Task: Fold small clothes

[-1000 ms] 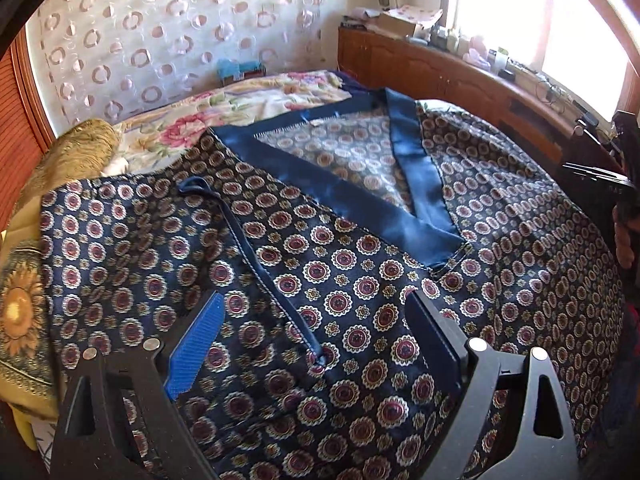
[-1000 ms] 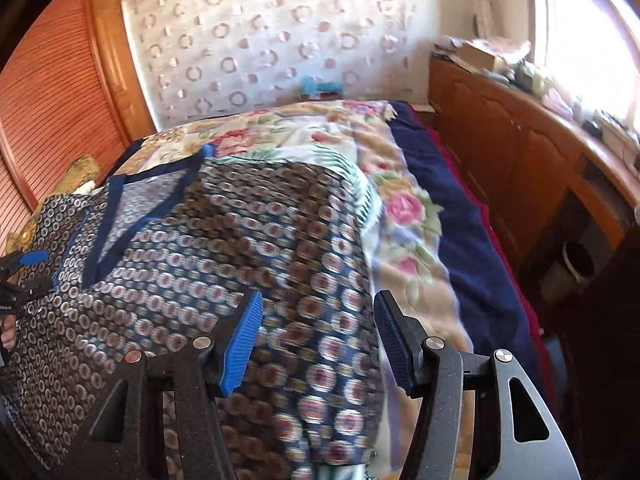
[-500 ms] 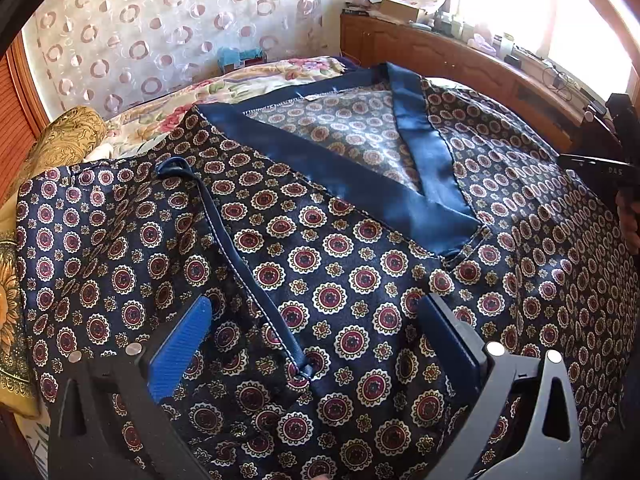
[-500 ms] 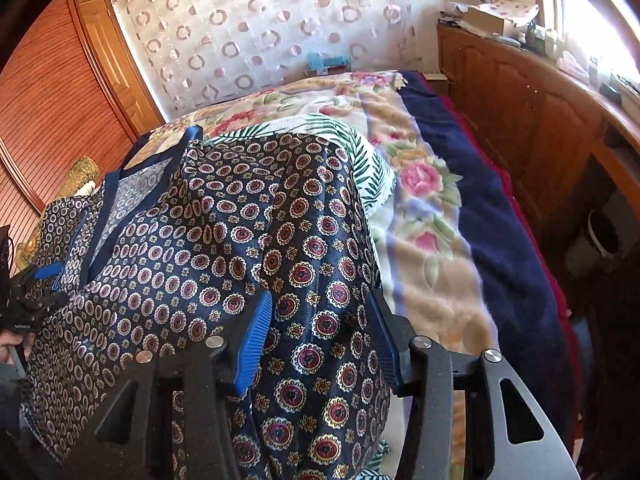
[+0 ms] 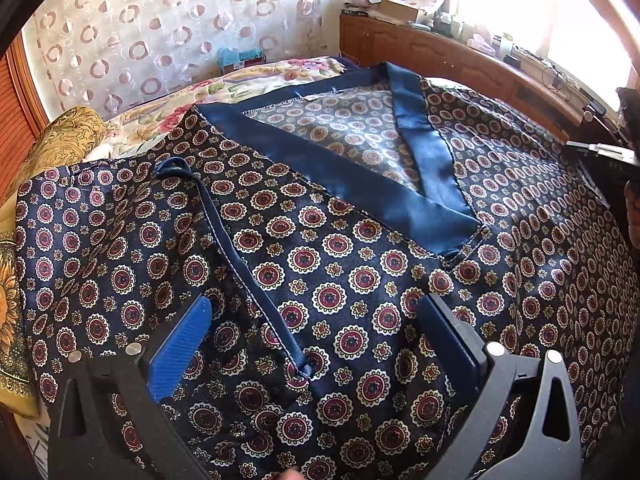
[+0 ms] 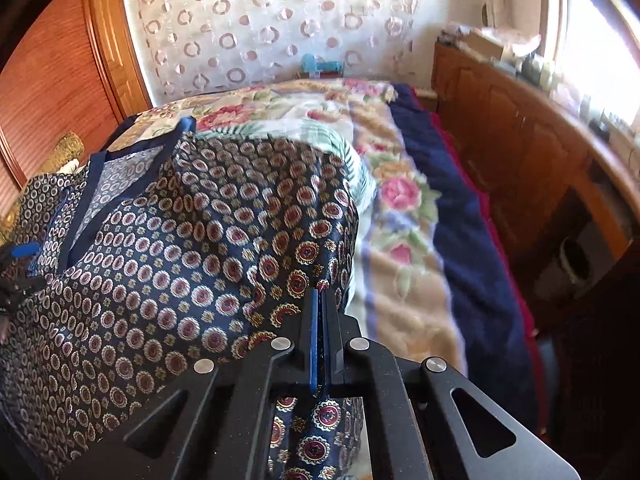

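A navy patterned top [image 5: 360, 248] with red and cream medallions and a plain blue V-neck band [image 5: 352, 172] lies spread on the bed. My left gripper [image 5: 316, 320] is open, its fingers low over the top's left part, either side of a blue seam strip [image 5: 256, 280]. My right gripper [image 6: 320, 300] is shut on the top's right edge [image 6: 312, 240], cloth pinched between the pads. The left gripper shows small at the left edge of the right wrist view [image 6: 20, 256].
A floral blanket [image 6: 400, 216] with a navy border covers the bed. A gold patterned pillow [image 5: 56, 148] lies at the left. A wooden cabinet [image 6: 532, 160] runs along the right under the window. A wooden door [image 6: 52, 80] stands at the left.
My right gripper has closed on the top's right edge; it was open a second ago. My left gripper has moved closer over the cloth and stays open.
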`<state>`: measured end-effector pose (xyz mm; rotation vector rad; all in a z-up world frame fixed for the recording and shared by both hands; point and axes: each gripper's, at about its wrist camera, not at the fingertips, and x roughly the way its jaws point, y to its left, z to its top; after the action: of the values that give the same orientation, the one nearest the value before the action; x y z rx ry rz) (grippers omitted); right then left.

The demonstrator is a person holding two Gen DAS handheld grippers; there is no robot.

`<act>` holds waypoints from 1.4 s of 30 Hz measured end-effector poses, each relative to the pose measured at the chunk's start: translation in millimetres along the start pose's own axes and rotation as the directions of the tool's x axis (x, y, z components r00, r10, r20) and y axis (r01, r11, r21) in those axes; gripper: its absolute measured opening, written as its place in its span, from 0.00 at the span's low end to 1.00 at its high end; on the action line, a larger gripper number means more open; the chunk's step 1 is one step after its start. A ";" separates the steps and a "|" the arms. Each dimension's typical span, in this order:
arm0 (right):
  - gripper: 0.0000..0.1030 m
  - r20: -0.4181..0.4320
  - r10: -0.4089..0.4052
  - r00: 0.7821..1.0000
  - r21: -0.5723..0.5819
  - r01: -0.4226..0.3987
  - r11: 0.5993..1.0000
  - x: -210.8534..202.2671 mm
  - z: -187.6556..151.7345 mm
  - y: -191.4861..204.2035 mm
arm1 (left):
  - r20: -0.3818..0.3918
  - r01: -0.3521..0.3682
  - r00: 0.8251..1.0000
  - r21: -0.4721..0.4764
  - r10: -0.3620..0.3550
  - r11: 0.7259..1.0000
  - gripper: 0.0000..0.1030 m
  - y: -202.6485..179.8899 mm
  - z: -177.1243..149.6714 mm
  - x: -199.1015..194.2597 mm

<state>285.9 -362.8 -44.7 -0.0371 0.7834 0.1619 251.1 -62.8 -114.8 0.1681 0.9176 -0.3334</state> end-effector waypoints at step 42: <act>0.49 -0.053 0.003 0.999 0.140 0.004 0.990 -17.7 -52.6 2.6 | 0.123 0.147 0.980 0.060 -0.154 0.987 1.00 -50.0 0.9 -43.6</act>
<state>236.3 -367.4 -69.4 0.0922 0.8457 0.1053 209.6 -100.7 -79.5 0.1225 0.7980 -0.5025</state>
